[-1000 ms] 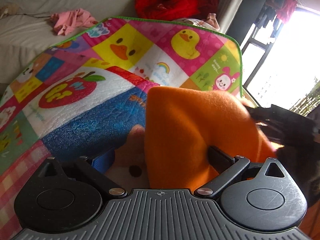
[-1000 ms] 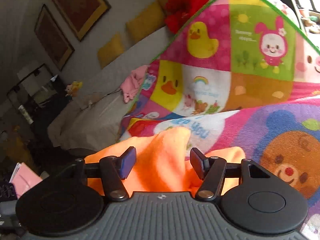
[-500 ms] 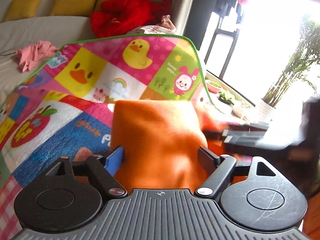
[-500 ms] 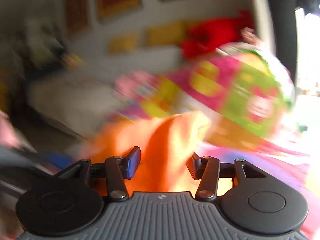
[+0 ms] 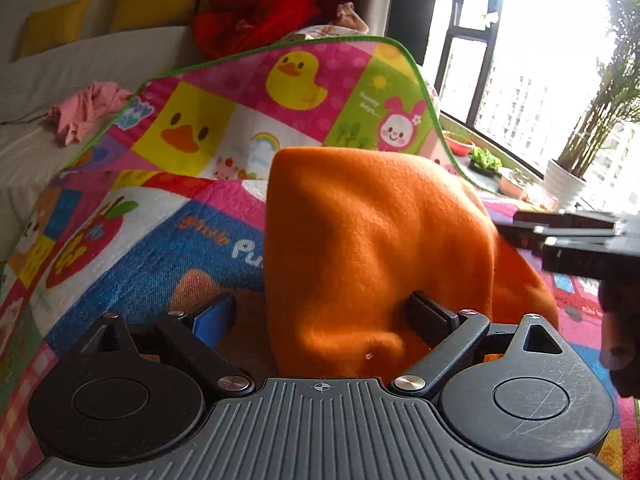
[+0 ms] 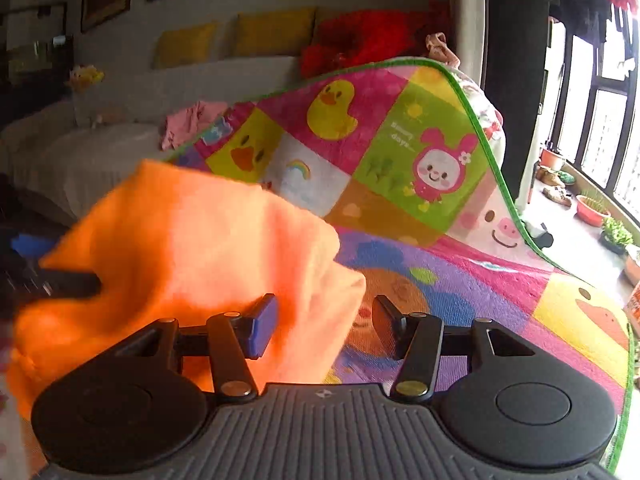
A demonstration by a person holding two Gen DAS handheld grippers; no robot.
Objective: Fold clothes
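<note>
- Left wrist view: left gripper [image 5: 320,316] is sitting with jaws spread wide, not clamping anything.
- Orange fleece garment [image 5: 372,248] is standing up in a soft hump between the fingers, toward the right finger and touching it; a clear gap is showing on the blue-pad side.
- Garment is resting on the cartoon play mat [image 5: 168,216], near its middle; whether any part is lifted off the mat cannot be told.
- Right gripper [image 5: 568,236] is showing at the right edge as a blurred dark shape, just beside the garment's right flank; contact cannot be told from here.
- Right wrist view: right gripper [image 6: 324,324] is also standing with jaws apart, gripping nothing.
- Garment [image 6: 192,248] is lying left of the gap: the cloth edge is draping past the blue-padded left finger [image 6: 262,328] and partly into the gap, well short of the right finger.
- Left gripper is appearing as a dark blur at the left edge, against the cloth.
- Handling judgement: fabric is looking light, limp and fuzzy, so it is likely sagging wherever unsupported, and fleece should not be slipping in the pads.
- Best hold is probably a pinch on a hem or corner, one gripper per corner, rather than the bulging middle.
- Red clothes [image 5: 260,12] and a pink garment [image 5: 86,110] are lying well apart on the sofa behind.
</note>
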